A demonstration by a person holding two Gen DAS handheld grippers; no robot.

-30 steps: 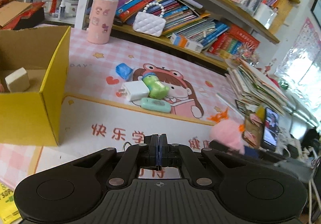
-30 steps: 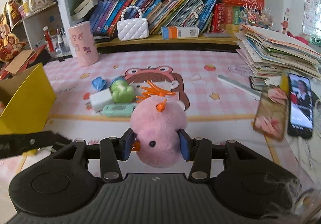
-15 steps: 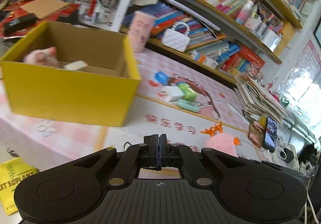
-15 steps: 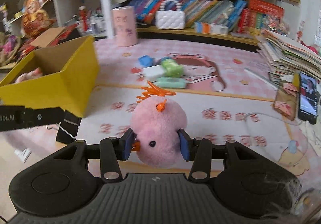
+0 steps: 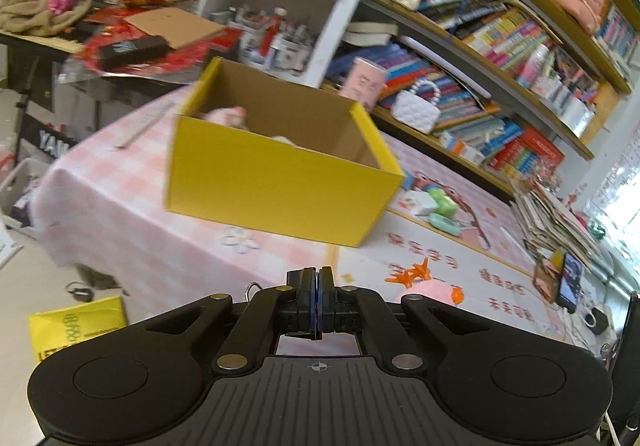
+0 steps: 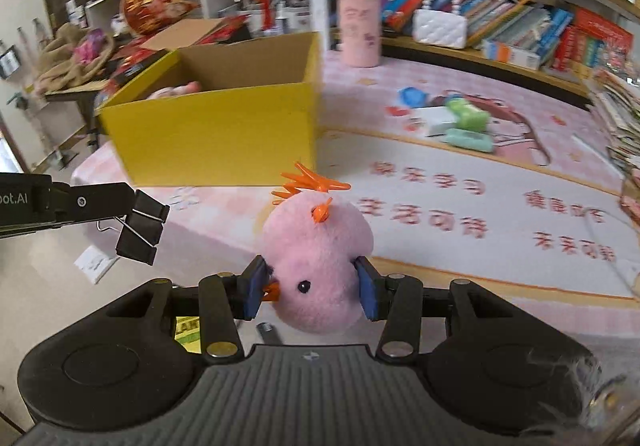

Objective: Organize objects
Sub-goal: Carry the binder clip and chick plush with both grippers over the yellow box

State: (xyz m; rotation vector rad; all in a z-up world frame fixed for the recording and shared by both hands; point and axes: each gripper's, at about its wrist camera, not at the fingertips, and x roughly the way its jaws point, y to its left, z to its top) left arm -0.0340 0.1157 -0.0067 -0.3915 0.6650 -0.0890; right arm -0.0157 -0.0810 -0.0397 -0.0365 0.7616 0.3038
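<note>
My right gripper (image 6: 312, 282) is shut on a pink plush chick (image 6: 316, 238) with an orange crest, held over the table's near edge. The chick (image 5: 430, 292) also peeks up low right in the left wrist view. An open yellow box (image 6: 216, 134) stands ahead of it on the pink mat, with a pink plush toy (image 6: 176, 90) inside. My left gripper (image 5: 318, 280) has its jaws together, with a wire loop showing beside them. In the right wrist view the left gripper (image 6: 150, 206) reaches in from the left, and a black binder clip (image 6: 136, 246) hangs from its tip. The yellow box (image 5: 280, 190) lies ahead of it.
Small items (image 6: 460, 122), white, green, mint and blue, lie on the mat right of the box. A pink cylinder (image 6: 356, 30) and a white purse (image 6: 440, 26) stand by the bookshelf. A paper stack (image 5: 560, 222) and a phone (image 5: 570, 282) sit far right. A yellow bag (image 5: 76, 326) lies on the floor.
Both grippers have swung left and back from the table's middle, so the yellow box now fills the centre of each view. The chick stays clamped in the right gripper.
</note>
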